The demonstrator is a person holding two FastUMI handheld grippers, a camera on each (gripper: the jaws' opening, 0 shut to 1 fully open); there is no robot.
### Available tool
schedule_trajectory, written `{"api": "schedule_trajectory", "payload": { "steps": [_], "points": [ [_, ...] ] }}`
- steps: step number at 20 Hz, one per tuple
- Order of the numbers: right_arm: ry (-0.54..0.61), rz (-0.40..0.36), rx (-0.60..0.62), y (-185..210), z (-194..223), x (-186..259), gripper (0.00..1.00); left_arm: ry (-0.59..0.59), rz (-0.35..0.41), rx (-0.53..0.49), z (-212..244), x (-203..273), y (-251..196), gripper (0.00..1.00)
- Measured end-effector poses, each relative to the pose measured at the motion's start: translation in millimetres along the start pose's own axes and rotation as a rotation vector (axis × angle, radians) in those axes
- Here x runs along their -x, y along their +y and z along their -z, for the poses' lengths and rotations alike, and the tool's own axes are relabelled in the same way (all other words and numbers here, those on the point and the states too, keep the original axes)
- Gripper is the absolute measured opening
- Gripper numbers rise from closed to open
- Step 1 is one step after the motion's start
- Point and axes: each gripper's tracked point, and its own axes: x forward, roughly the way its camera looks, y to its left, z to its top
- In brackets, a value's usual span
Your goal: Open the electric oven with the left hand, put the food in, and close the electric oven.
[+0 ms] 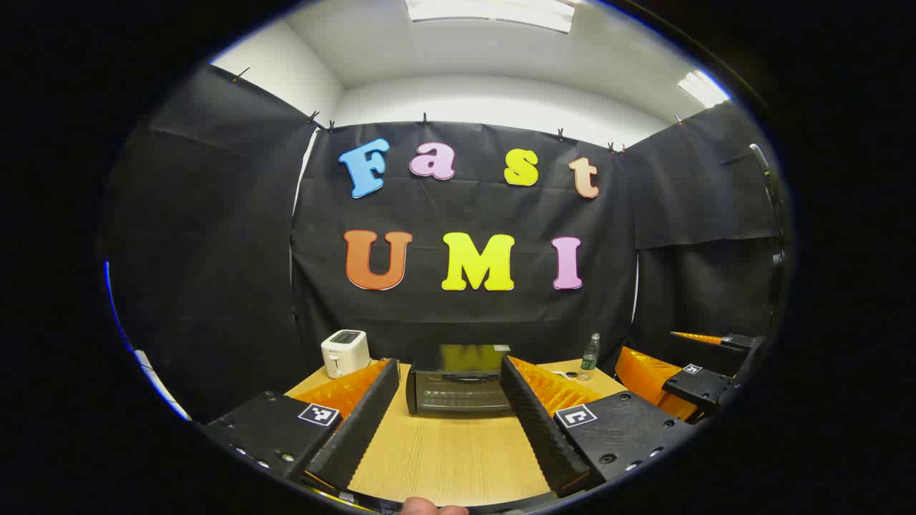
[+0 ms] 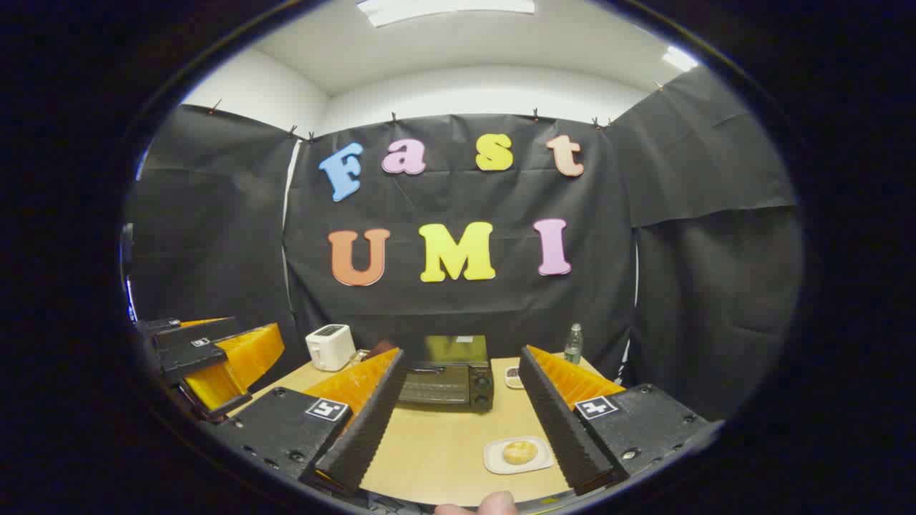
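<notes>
A small black electric oven (image 1: 458, 390) stands shut at the back middle of the wooden table, also seen as the oven (image 2: 447, 385) in the right gripper view. A round bun (image 2: 520, 451) lies on a small white plate (image 2: 497, 461) near the table's front. My left gripper (image 1: 449, 379) is open above the table's near edge, with the oven far ahead between its fingers. My right gripper (image 2: 461, 365) is open too, and the plate lies just inside its right finger (image 2: 562, 422). Each gripper shows at the side of the other's view: the right gripper (image 1: 687, 375), the left gripper (image 2: 207, 357).
A white toaster (image 1: 344, 352) stands at the table's back left. A green-capped water bottle (image 1: 590, 355) stands at the back right, with a small dish (image 2: 513, 376) beside the oven. Black cloth walls close in the table (image 1: 444, 450) on three sides.
</notes>
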Motion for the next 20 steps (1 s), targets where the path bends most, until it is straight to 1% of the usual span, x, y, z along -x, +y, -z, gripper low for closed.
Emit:
{"api": "schedule_trajectory", "payload": {
  "steps": [5, 6, 19, 20],
  "points": [
    [0.004, 0.020, 0.001, -8.5, 1.5, 4.5, 0.97, 0.000, 0.005, -0.012, 2.0, 0.1, -5.9, 0.94],
    [0.002, 0.024, 0.003, -10.6, 0.7, 4.6, 0.97, 0.001, 0.004, -0.014, 2.9, 0.1, -6.4, 0.83],
    [0.009, 0.060, 0.015, -20.9, 2.5, 4.5, 0.97, 0.011, 0.020, -0.004, 7.8, -5.9, -13.1, 0.83],
    [0.008, 0.063, 0.016, -21.3, 2.2, 5.1, 0.97, 0.012, 0.022, -0.004, 8.9, -5.4, -14.3, 0.94]
  ]
}}
